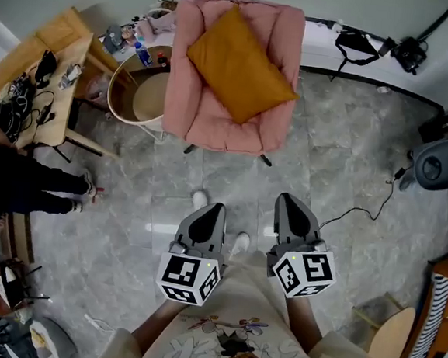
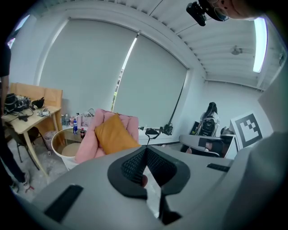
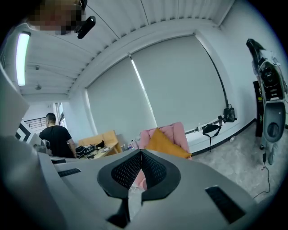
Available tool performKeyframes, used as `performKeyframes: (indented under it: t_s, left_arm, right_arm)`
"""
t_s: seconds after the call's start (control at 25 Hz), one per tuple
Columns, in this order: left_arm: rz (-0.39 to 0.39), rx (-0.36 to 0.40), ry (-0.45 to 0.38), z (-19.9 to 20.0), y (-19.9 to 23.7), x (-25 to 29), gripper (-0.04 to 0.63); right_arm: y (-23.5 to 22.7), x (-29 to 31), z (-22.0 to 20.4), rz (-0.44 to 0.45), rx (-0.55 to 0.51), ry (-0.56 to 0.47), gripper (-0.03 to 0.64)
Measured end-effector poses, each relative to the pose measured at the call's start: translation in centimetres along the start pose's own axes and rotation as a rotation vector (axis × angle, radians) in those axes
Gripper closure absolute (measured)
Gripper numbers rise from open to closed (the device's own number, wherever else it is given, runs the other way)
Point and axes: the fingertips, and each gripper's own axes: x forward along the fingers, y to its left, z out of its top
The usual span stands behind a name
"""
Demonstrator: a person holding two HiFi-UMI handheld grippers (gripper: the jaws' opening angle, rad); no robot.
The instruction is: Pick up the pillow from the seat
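1. Head view first: the mustard-orange pillow is sitting on the pink armchair at the top of the frame. It's tilted so one corner points up against the backrest.
2. Both tongs are well apart from it, with a stretch of bare grey floor in between. The left tongs and right tongs are side by side, both aimed toward the armchair.
3. Left gripper view: the left tongs are pressed together with nothing between them. The pillow shows up and to the left of the tips, off in the distance on the armchair.
4. Right gripper view: same deal, the right tongs are closed tight and empty. The pillow sits just above the tips in the frame, but it's far off, on the armchair.
5. Other stuff in the head view: a round white tub is right beside the armchair's left side. Left of that is a wooden table covered in cables and gear.
6. There's also a person in black at the left edge, and a black bag on the white ledge behind the armchair.
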Motion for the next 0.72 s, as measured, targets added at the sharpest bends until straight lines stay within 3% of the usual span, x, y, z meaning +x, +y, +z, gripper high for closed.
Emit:
performKeyframes:
  t_s: [0.28, 0.72]
  left_arm:
    - [-0.034, -0.022, -0.006, 3.2, 5.7, 3.3, 0.600]
    - [-0.109, 0.017, -0.015, 9.5, 17.4, 5.4, 0.600]
  right_arm:
    - [2.4, 6.8, 1.2, -0.010, -0.010, 0.024, 0.597]
    - [10.8, 17.9, 4.6, -0.031, -0.015, -0.015, 0.597]
